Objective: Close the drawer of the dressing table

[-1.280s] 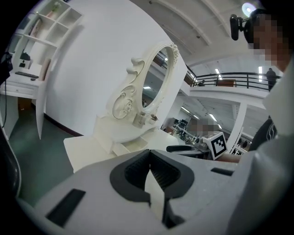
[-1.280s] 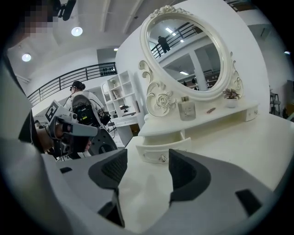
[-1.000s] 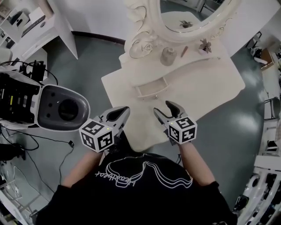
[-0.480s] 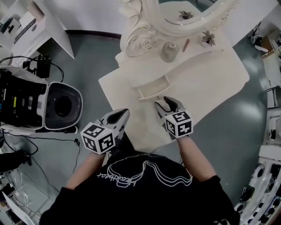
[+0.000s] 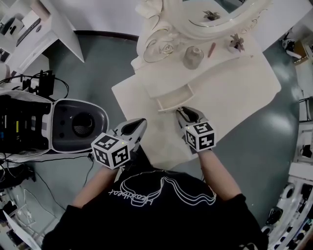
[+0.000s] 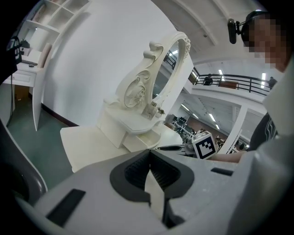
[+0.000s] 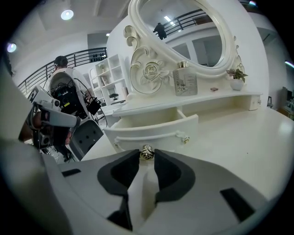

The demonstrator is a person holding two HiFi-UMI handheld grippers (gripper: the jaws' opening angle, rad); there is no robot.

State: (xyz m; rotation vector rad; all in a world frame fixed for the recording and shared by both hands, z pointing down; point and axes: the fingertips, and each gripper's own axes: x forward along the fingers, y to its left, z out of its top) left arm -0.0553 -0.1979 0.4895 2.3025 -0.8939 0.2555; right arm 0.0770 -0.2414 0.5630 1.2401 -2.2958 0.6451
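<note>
The white dressing table (image 5: 234, 93) has its small drawer (image 5: 173, 99) pulled out under the mirror shelf. In the right gripper view the drawer front (image 7: 151, 128) faces me, with a round metal knob (image 7: 146, 153) at its middle. My right gripper (image 5: 185, 113) is at that front; its jaws (image 7: 146, 156) are closing, with the knob between their tips. My left gripper (image 5: 139, 122) hangs by the table's near left corner, shut with nothing in it (image 6: 149, 153).
A glass bottle (image 5: 193, 57), a small potted plant (image 5: 237, 43) and a slim reddish stick (image 5: 211, 49) stand on the shelf below the oval mirror (image 5: 215, 14). A grey machine with a round opening (image 5: 78, 126) and cables sits on the floor at left.
The right gripper has moved forward and down to the drawer front, and its jaws have narrowed from wide open. The left gripper has sunk a little and stays shut.
</note>
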